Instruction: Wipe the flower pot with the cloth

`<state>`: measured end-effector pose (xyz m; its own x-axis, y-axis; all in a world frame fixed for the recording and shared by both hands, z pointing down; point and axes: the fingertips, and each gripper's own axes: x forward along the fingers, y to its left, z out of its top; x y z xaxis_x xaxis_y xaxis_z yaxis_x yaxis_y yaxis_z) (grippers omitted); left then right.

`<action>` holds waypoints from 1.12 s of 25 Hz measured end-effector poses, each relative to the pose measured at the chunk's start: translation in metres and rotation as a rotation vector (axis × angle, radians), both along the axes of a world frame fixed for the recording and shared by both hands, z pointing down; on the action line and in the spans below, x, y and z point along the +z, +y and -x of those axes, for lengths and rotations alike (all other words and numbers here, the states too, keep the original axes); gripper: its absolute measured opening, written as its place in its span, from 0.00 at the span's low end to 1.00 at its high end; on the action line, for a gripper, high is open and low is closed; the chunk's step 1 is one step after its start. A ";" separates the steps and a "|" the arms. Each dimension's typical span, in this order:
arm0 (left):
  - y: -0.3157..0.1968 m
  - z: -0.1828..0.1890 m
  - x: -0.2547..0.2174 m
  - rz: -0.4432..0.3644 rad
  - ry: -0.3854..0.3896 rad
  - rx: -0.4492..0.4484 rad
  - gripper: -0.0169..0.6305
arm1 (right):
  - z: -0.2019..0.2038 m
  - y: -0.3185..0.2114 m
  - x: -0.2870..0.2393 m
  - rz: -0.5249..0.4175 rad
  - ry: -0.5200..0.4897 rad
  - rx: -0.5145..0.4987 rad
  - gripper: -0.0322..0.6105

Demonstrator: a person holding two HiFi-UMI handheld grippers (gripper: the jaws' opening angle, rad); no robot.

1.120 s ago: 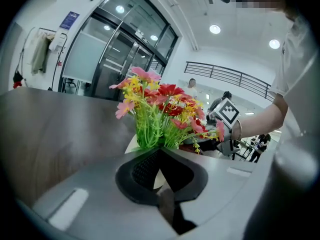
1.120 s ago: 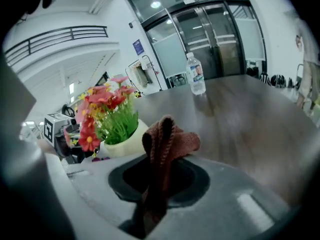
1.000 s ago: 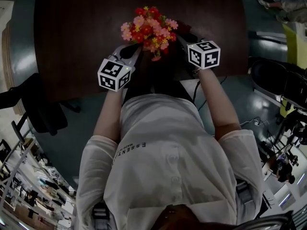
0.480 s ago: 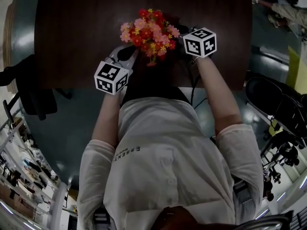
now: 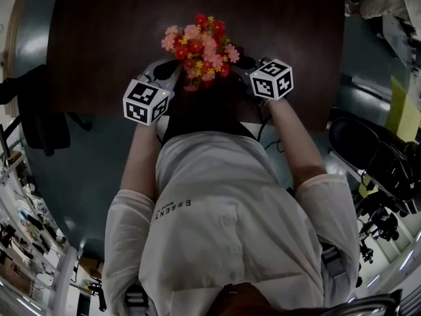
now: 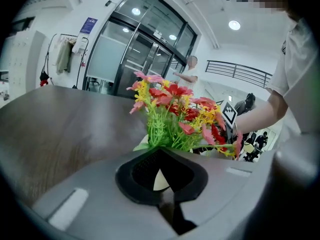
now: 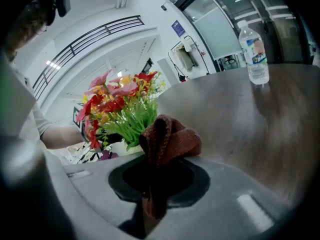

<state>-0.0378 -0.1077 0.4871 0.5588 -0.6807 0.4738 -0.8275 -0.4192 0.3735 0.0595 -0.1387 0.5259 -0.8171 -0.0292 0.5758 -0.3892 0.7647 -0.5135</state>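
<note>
Nearest to the camera, the right tongs (image 7: 152, 184) are clamping a rust-brown cloth (image 7: 170, 139). A wad of it is bulging out past the tips and pointing toward the flower pot (image 7: 125, 148). From those tongs, the pot is sitting just ahead and a little to the left. Only a pale sliver of it is showing under the greenery.

The left tongs (image 6: 162, 196) are sitting pressed together with nothing between them. They're aiming at the same pot from the other side, and a cream bit of it is peeking through the gap in the pads.

So the pot is standing between the two tongs, upright with its long axis vertical, near the person's edge of the dark wooden surface (image 5: 99, 31). From the head view both hands are looking about equally close to the pot. My guess is the coming move is on the right hand, since it's the one carrying the cloth, and it's a short swing in and down to the pot's side wall below the leaves.

The pot is holding a bunch of red, pink and yellow flowers (image 5: 196, 45) that's hiding it from above.

Well beyond the pot, a clear water bottle (image 7: 252, 54) is standing upright. I can't tell how full it is.
</note>
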 end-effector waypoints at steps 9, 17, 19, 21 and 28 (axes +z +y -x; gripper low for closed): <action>0.002 0.009 0.001 0.015 -0.047 -0.027 0.05 | -0.011 0.068 -0.001 0.136 0.027 -0.230 0.13; 0.009 0.001 -0.011 -0.047 0.038 -0.017 0.05 | -0.020 0.003 0.002 -0.035 0.073 -0.219 0.13; 0.008 -0.004 -0.012 -0.072 0.040 0.026 0.05 | -0.007 -0.028 -0.001 -0.076 0.050 -0.235 0.13; 0.009 -0.007 -0.011 -0.092 0.015 0.065 0.05 | 0.012 -0.048 -0.004 -0.101 0.012 -0.289 0.13; 0.014 -0.012 -0.004 -0.069 0.004 0.062 0.05 | 0.070 -0.055 -0.011 0.016 -0.172 -0.567 0.13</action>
<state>-0.0262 -0.0938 0.4834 0.6026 -0.6754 0.4252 -0.7977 -0.4944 0.3452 -0.0110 -0.1932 0.5148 -0.7842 0.4465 0.4308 0.1673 0.8208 -0.5461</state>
